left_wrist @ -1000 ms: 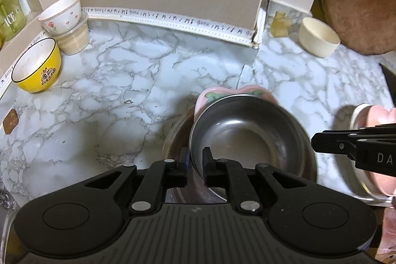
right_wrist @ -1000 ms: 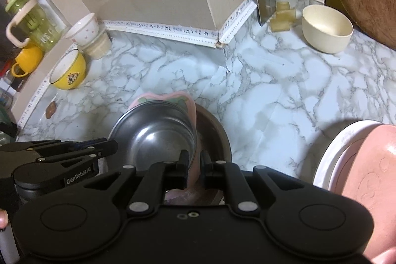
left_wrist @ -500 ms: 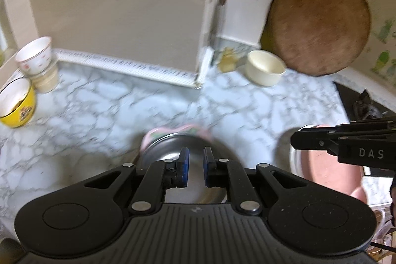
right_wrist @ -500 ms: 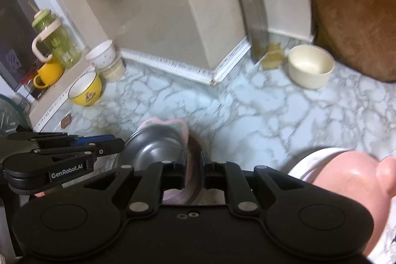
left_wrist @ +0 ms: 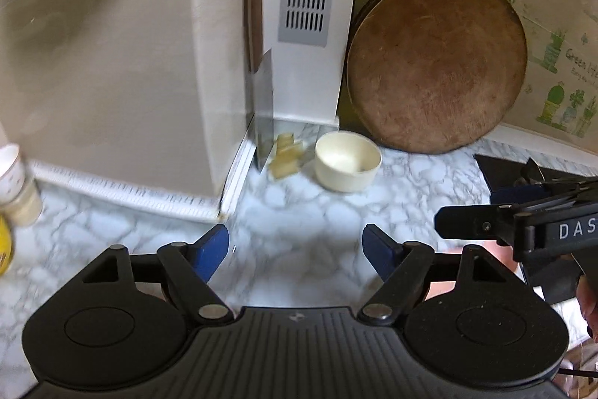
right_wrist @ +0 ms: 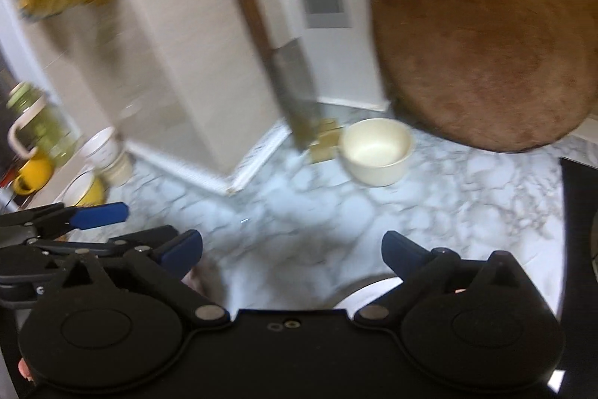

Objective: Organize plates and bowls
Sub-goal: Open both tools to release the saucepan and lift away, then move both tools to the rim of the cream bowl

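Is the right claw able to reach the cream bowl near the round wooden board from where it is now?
Probably yes. The right claw is opening with nothing between its jaws, and only bare marble counter lies between it and the cream bowl. The cleaver leans to the bowl's left, off that path.

light: dim, warm indoor | blur: strong motion smear, right view worst | edges: fisheye-bowed; corners dark

Both hand-held grippers are letting go of the steel bowl's rim, the left hand-held gripper (left_wrist: pixel 295 251) and the right hand-held gripper (right_wrist: pixel 291 249) opening their jaws over bare worktop (left_wrist: pixel 299 204) with nothing between them, while the views are tilting up toward the wall.
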